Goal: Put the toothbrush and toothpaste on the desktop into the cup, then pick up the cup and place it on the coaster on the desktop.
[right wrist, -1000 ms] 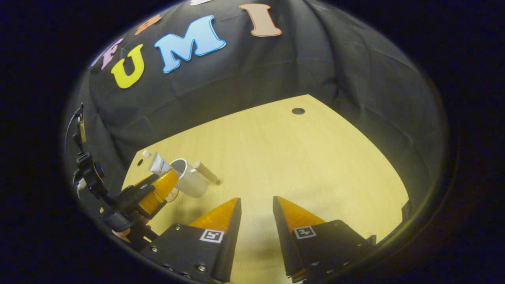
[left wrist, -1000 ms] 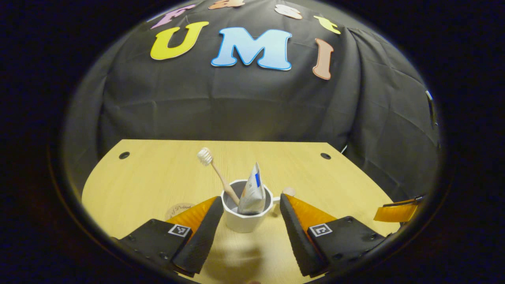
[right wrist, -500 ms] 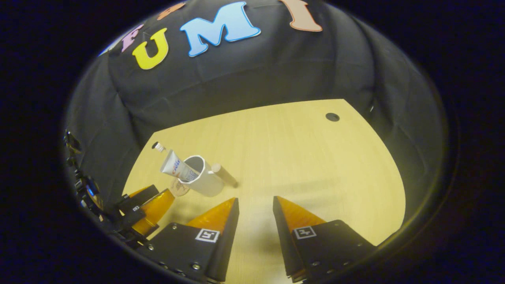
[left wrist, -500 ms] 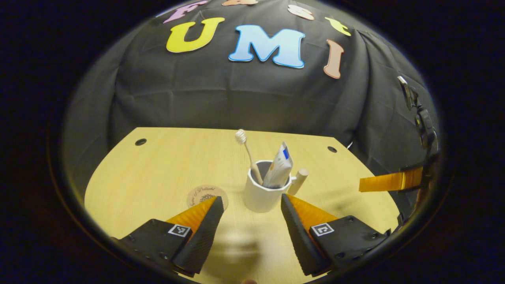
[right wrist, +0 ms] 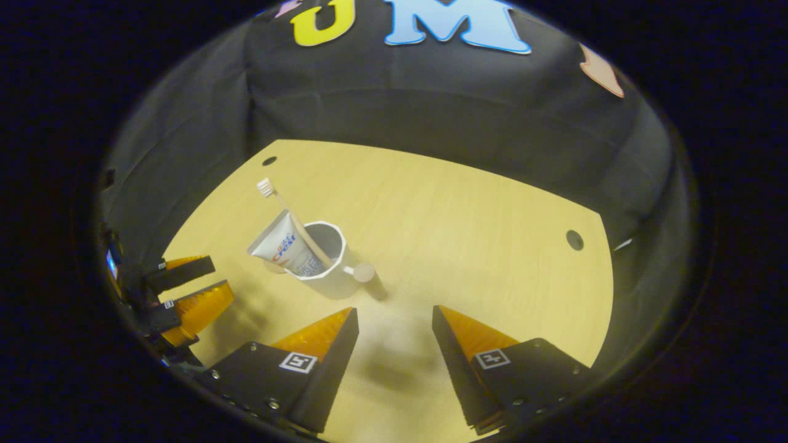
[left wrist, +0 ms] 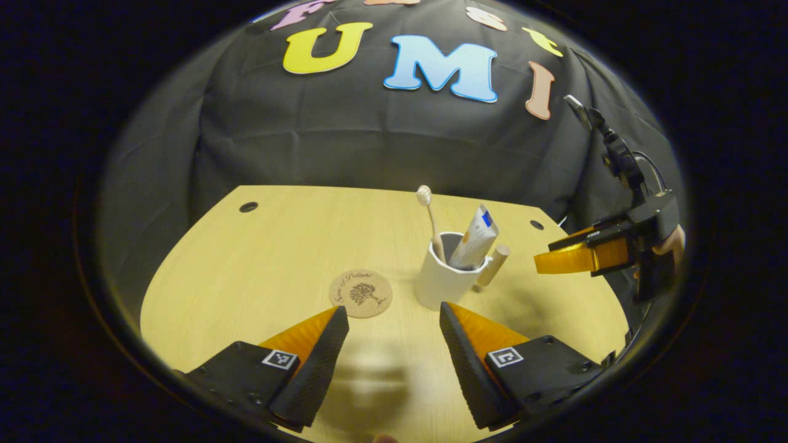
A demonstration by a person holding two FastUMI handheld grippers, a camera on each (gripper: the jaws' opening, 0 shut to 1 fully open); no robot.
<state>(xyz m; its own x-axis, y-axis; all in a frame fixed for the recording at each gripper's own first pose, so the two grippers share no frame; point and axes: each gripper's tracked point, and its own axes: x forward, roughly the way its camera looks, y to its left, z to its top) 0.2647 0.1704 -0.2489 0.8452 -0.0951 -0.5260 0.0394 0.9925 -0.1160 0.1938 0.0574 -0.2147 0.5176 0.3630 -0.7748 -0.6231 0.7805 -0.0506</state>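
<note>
the white cup [left wrist: 444, 281], with the toothbrush [left wrist: 430, 221] and toothpaste [left wrist: 475, 237] standing in it, was seen on the table [left wrist: 246, 264] just beside the round coaster [left wrist: 361, 293], not yet on it. the left tool [left wrist: 394, 344] was held spread and empty, short of the cup; the right tool [right wrist: 394, 344] was likewise spread with nothing between its fingers, the cup ahead and to its left. a tip-over was judged the main risk: the toothpaste leaned well out over the rim and the toothbrush stood tall, so a careless squeeze or a knock on the cup's wooden handle [left wrist: 494, 266] could spill both. a crooked landing on the coaster was also thought possible. the table was of pale wood grain with small dark holes near its far edge, and was backed by draped black cloth.
</note>
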